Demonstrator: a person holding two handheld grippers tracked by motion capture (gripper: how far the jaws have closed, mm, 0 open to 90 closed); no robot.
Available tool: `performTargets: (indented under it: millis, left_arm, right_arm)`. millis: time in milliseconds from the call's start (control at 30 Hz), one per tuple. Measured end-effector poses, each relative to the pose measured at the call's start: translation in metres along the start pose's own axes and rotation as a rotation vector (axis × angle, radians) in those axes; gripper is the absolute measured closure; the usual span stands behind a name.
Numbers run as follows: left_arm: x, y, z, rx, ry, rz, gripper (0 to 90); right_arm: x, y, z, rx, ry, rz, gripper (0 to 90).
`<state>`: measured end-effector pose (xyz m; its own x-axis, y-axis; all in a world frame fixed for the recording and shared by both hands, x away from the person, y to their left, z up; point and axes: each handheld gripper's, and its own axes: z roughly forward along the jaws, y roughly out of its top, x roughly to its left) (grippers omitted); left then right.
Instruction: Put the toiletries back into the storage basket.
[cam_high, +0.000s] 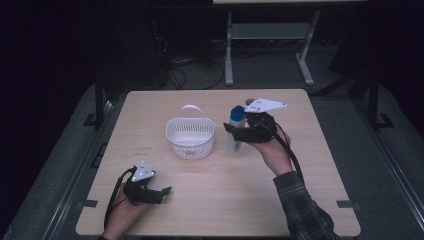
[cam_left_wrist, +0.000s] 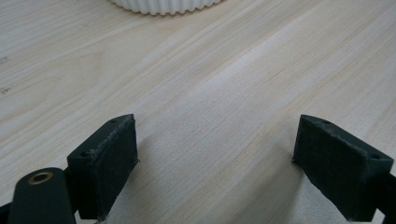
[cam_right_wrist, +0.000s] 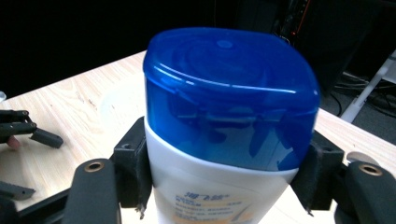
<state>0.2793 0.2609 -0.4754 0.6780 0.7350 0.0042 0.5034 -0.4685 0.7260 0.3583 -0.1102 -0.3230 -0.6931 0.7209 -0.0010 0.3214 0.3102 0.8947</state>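
Nearest the person, the left gripper (cam_high: 150, 192) rests low on the wooden bench (cam_high: 210, 200), held in the left hand (cam_high: 122, 212). Its jaws stand wide apart with nothing between them, just bare wood grain in the left gripper view. It seems to be parked out of the way while the other hand works.

Farther out, at mid-bench, sits a white basket (cam_high: 190, 137) with ribbed sides and a thin handle arched over its open top. It looks empty, likely the place the bottle is meant to go.

Just right of the basket, the right gripper (cam_high: 239, 134) has its jaws clamped on a white bottle (cam_right_wrist: 205, 186) with a blue cap (cam_right_wrist: 229, 98). The pads grip the bottle's sides just under the cap, keeping it upright, near the basket but apart from it. The right hand (cam_high: 275, 152) reaches in from the right.

Beyond the bench lies a dark floor with cables and a table frame.
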Motion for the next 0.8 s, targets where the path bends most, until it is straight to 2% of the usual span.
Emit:
performTargets:
  millis: [800]
  left_arm:
    - [0.0,0.0,0.0,0.001,0.0,0.002,12.7]
  right_arm:
    - [0.01,0.045,0.012,-0.043,0.035,-0.03,33.3]
